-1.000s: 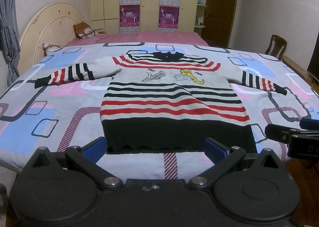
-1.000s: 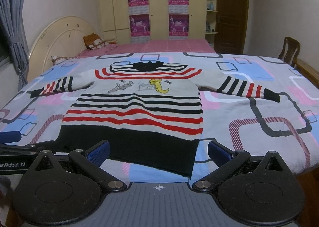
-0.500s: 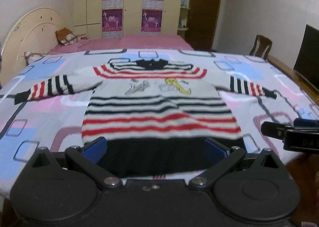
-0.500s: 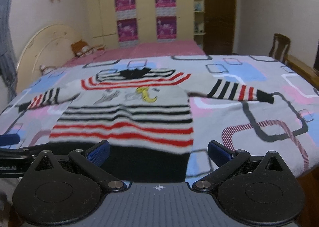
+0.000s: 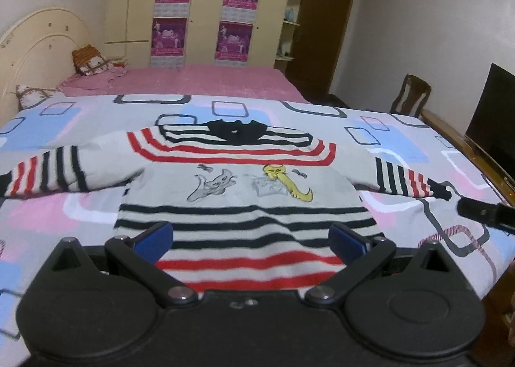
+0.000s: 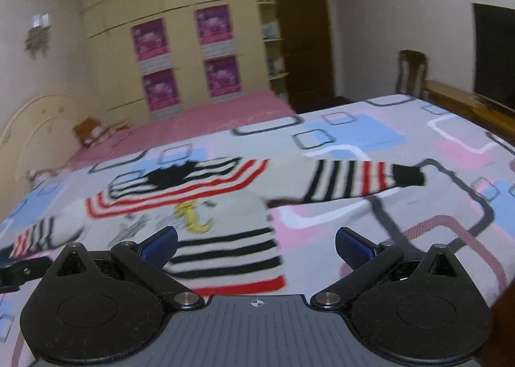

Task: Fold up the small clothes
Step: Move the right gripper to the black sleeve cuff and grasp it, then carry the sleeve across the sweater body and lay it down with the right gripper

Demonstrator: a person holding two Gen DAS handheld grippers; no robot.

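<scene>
Left wrist view: the left claw (image 5: 251,239) stands wide open with nothing between its blue pads (image 5: 154,238), held above the lower part of the striped sweater (image 5: 244,206). The sweater lies flat on the bed (image 5: 64,206), front up, collar away from the camera, both sleeves spread out to the sides. Its red and black bands fill the gap between the pads, and its bottom edge is hidden under the claw's body. Whether the pads touch the knit cannot be told. At the right edge of this view the dark tip of the right claw (image 5: 482,214) shows just beside the cuff of the right sleeve (image 5: 408,182).

In the right wrist view, which is blurred and tilted, the right claw (image 6: 256,244) is also wide open and grips nothing. The sweater (image 6: 206,215) sits to the left of centre, so its right side edge runs through the gap between the pads; the left pad is over the striped body, the right pad over the patterned bedcover (image 6: 418,222). The right sleeve (image 6: 354,180) stretches across beyond the claw, well apart from its pads. A part of the left claw (image 6: 19,270) shows at the left edge.
</scene>
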